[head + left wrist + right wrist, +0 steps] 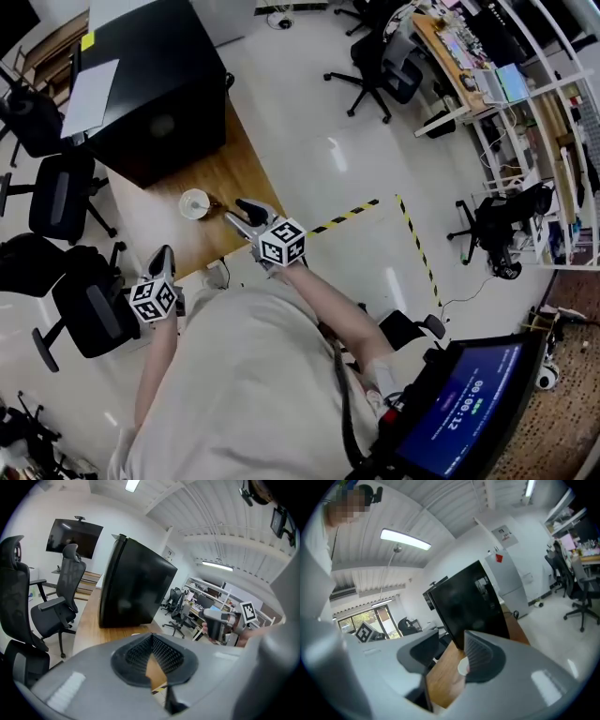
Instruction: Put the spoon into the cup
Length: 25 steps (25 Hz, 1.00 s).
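Note:
A white cup (pixel 194 202) stands near the wooden table's (pixel 220 173) front edge, with a small dark thing (pixel 215 202) just right of it, too small to tell what it is. My right gripper (pixel 240 214) hovers right of the cup, open, with nothing between its jaws. In the right gripper view (pixel 450 641) the cup (pixel 462 666) shows past the jaws, partly hidden by the right pad. My left gripper (pixel 164 253) sits off the table's front left corner; its pads (pixel 161 651) meet at the tip, empty. No spoon shows clearly in any view.
A big black box (pixel 150 75) with a white sheet (pixel 94 94) on top fills the table's far half. Black office chairs (pixel 61 192) stand to the left, more chairs (pixel 380 70) and desks across the floor. Yellow-black tape (pixel 352 214) marks the floor at right.

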Each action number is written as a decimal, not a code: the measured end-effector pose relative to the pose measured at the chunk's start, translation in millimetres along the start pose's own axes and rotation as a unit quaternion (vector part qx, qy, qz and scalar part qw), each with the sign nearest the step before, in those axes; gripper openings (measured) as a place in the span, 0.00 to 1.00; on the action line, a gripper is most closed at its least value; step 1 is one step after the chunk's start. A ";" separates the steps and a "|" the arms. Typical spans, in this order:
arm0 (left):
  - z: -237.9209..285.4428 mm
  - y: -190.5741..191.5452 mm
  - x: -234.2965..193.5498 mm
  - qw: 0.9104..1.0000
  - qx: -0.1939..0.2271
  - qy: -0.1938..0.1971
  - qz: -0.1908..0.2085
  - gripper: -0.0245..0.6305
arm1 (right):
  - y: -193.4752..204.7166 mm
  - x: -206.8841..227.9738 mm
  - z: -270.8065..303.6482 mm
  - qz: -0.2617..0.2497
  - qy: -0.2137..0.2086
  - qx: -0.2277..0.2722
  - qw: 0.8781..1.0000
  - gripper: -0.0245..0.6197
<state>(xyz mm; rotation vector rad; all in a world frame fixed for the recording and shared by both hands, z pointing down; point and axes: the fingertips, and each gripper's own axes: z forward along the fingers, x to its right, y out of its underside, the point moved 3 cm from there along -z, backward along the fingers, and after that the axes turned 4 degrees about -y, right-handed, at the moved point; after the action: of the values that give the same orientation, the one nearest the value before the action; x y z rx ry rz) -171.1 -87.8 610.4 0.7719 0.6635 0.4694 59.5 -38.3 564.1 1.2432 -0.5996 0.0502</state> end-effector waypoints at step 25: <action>-40.2 83.5 234.8 0.997 0.040 -0.064 0.012 0.00 | 3.8 29.8 -238.9 0.014 -0.074 0.041 0.996 0.28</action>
<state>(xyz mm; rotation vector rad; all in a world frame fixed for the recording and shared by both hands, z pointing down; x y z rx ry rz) -46.3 127.0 565.6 0.8787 0.5567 0.4126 178.9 168.8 535.6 1.3247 -0.7497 0.0067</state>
